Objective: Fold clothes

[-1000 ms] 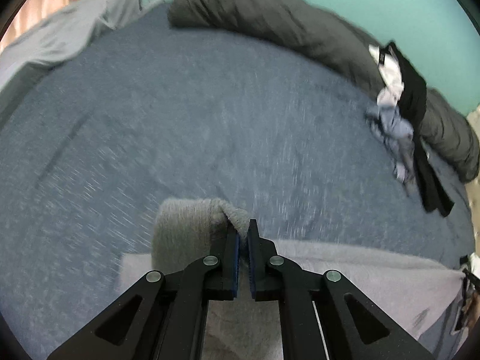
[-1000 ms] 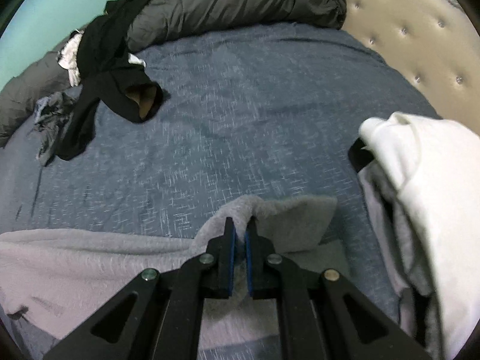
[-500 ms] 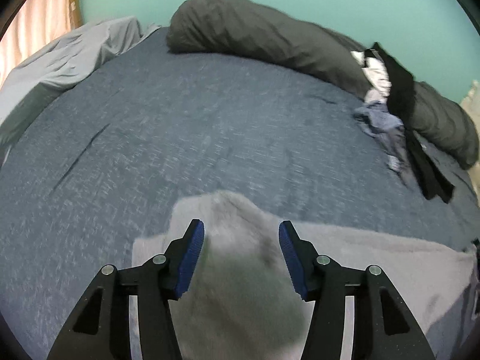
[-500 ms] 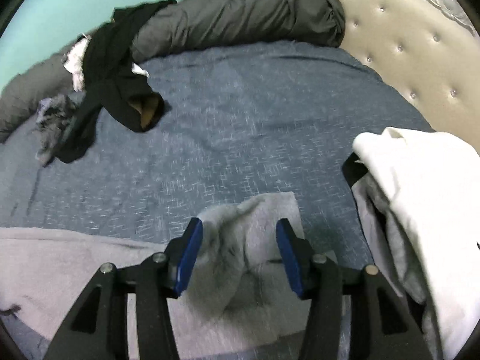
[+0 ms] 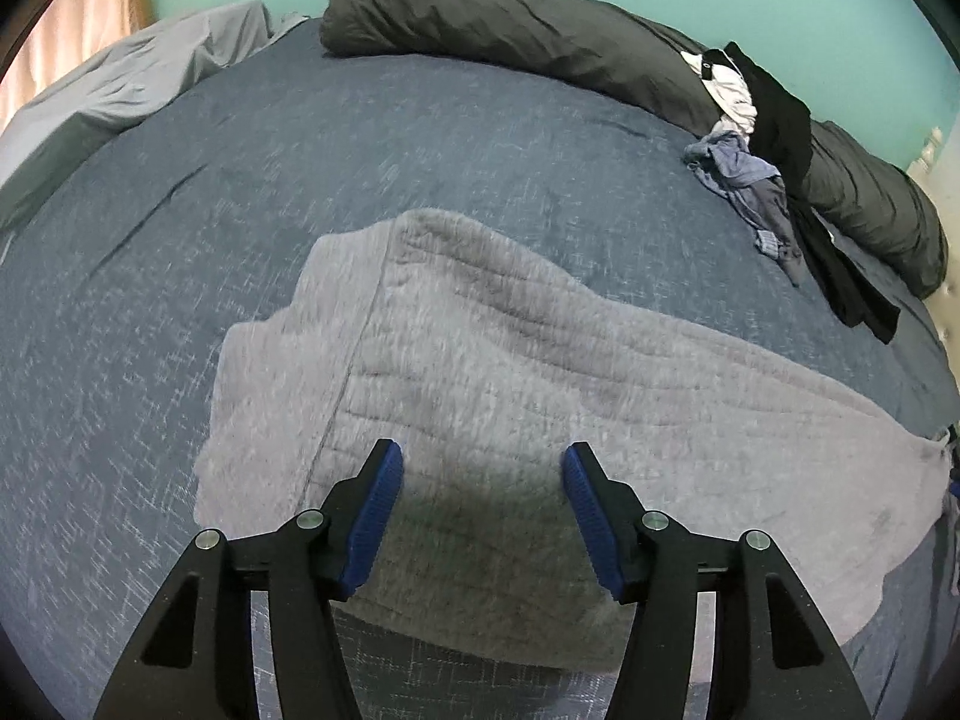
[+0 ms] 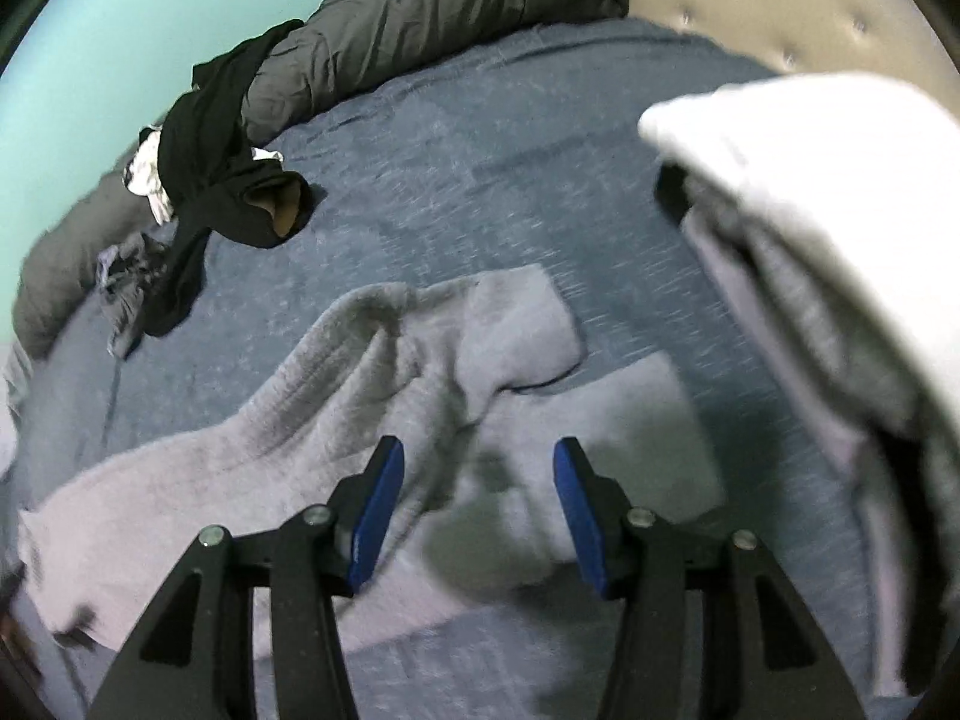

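A light grey fleece garment (image 5: 480, 372) lies spread on the blue bedspread (image 5: 300, 150), one end folded over. My left gripper (image 5: 480, 462) hangs open above its near edge, with nothing between its blue pads. In the right wrist view the same grey garment (image 6: 372, 372) shows a rumpled, folded-back end. My right gripper (image 6: 474, 462) is open just above that end, holding nothing.
A dark grey rolled duvet (image 5: 540, 42) runs along the far edge by the teal wall. Black clothing (image 6: 222, 138) and a crumpled blue-grey garment (image 5: 744, 180) lie by it. A stack of white and grey clothes (image 6: 810, 228) sits at right, near a padded headboard (image 6: 780, 0).
Both grippers were shut on ends of the grey garment a second ago. They have opened, let the cloth drop flat on the bed, and drawn back and up.
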`<state>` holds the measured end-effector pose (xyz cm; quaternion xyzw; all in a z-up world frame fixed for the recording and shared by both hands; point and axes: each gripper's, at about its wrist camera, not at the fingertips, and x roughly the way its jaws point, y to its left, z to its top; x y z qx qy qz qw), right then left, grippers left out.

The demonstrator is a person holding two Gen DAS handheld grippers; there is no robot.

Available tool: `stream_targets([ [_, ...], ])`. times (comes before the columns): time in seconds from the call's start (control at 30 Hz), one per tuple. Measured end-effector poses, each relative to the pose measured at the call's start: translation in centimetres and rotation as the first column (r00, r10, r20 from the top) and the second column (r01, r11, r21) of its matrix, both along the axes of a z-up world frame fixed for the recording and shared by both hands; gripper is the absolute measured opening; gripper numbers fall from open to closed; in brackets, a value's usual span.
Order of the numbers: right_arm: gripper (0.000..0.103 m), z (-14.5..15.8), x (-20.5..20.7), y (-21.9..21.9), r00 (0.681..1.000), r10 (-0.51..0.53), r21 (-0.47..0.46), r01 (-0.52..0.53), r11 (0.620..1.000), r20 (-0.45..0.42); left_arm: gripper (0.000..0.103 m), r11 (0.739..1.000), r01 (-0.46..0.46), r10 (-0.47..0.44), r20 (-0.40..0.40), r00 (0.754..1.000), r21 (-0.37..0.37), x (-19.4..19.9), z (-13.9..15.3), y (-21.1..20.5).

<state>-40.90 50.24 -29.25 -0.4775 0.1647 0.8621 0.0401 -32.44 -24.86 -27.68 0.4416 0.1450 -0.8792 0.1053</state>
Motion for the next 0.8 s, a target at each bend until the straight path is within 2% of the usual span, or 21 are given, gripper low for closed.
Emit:
stream_targets([
  [0.17, 0.053, -2.1, -1.3, -1.5, 1.0, 0.007, -0.024, -0.007, 1.0, 0.025, 0.063, 1.0, -0.027, 0.028, -0.051, 0.998, 0.006, 1.3, -0.7, 0.6],
  [0.2, 0.049, -2.3, -1.4, -1.9, 1.0, 0.011, -0.018, -0.01, 1.0, 0.022, 0.063, 0.999, -0.033, 0.033, -0.061, 0.998, 0.007, 1.6, -0.8, 0.8],
  [0.23, 0.034, -2.5, -1.4, -2.3, 1.0, 0.015, -0.011, -0.014, 1.0, 0.018, 0.063, 0.999, -0.038, 0.039, -0.071, 0.997, 0.009, 1.9, -1.0, 0.9],
  [0.3, 0.022, -2.9, -1.8, -2.8, 1.0, 0.027, -0.005, -0.027, 1.0, 0.013, 0.063, 0.999, -0.039, 0.042, -0.102, 0.994, 0.03, 2.9, -0.7, 1.7],
  [0.43, 0.011, -2.6, -1.7, -3.7, 0.999, 0.037, 0.036, -0.037, 0.999, -0.006, 0.063, 0.996, -0.032, 0.042, -0.13, 0.991, 0.078, 5.2, -0.7, 3.1],
  [0.53, 0.009, -1.2, -1.0, -3.7, 0.999, 0.029, 0.086, -0.026, 0.996, -0.034, 0.063, 0.994, -0.034, 0.048, -0.135, 0.99, 0.106, 6.3, -0.9, 3.8],
  [0.67, 0.008, 1.6, 0.0, -3.5, 0.996, 0.035, 0.17, -0.019, 0.985, -0.087, 0.063, 0.995, -0.019, 0.033, -0.138, 0.99, 0.099, 7.8, -1.1, 5.1],
  [0.8, 0.008, 3.4, 1.5, -2.9, 0.994, 0.031, 0.23, -0.007, 0.973, -0.101, 0.063, 0.993, 0.003, 0.012, -0.123, 0.992, 0.118, 9.0, -1.5, 5.8],
])
